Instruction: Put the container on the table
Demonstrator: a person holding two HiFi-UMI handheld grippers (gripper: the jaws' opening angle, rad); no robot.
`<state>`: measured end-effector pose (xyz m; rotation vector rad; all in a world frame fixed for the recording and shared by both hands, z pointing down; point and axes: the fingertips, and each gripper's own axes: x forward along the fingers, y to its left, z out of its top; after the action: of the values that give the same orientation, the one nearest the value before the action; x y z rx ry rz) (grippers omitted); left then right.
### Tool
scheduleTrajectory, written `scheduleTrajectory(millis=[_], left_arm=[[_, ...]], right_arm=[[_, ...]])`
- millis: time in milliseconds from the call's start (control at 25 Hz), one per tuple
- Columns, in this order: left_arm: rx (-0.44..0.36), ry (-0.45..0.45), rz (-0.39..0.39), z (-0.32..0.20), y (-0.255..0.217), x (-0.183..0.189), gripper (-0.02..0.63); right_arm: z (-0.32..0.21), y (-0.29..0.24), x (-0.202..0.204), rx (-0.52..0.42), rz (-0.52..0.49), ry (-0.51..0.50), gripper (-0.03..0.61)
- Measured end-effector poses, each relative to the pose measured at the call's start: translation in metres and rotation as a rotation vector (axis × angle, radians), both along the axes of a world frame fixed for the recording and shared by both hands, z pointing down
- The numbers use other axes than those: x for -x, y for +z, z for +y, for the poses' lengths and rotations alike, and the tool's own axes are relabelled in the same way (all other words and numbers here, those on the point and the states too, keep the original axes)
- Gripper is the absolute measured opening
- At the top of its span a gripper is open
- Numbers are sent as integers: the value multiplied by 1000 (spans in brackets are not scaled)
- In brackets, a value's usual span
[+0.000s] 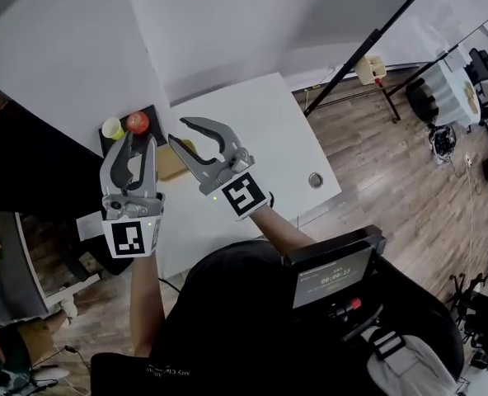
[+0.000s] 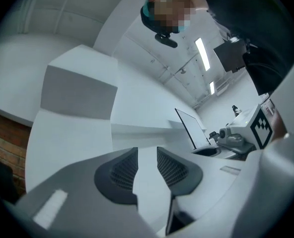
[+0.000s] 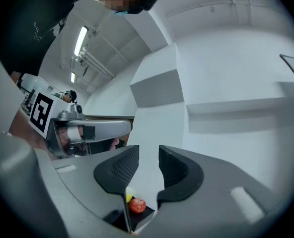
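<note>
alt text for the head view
The left gripper and right gripper, both empty with jaws slightly apart, are held up over a white table. By its far corner, a black tray holds a red apple and yellow cup.

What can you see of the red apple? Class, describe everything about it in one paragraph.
The apple is small, round and red, with a glossy skin showing a pale highlight. It looks whole. It sits in a black tray by a far corner of the white table, close beside a yellow cup. Only the tray is seen touching it.
</note>
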<state>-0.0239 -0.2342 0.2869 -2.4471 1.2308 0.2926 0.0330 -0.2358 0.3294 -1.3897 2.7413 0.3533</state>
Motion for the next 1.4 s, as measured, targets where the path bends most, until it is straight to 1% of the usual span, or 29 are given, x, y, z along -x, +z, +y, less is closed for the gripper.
scheduleTrajectory(millis=[40,120,200,320,440,600,760,1080,1320,1400], left_arm=[[-18,-3,4,1,-4,0,113],[-22,-2,10,0,-2,-1,104],[4,0,10,-1,11,-3,101],[65,7,-9,5,36,-9,89],[108,16,-33,7,62,-15,77],[182,5,-66,5,93,-8,72],[194,-3,-62,5,104,-7,67],[303,-15,-70,1,140,-7,59],[349,-13,-77,2,165,-11,48],[345,-15,-58,2,171,-10,44]], right_arm=[[0,-3,1,-12,-1,5,129],[-1,-4,1,-25,3,14,127],[-2,2,0,-22,5,19,120],[1,15,-4,-5,9,23,109],[1,35,-14,46,13,51,101],[1,59,-13,99,33,70,92],[1,74,-9,129,43,68,85],[-1,108,-9,183,63,66,71],[0,131,-13,211,91,61,51],[1,137,-13,226,96,60,46]])
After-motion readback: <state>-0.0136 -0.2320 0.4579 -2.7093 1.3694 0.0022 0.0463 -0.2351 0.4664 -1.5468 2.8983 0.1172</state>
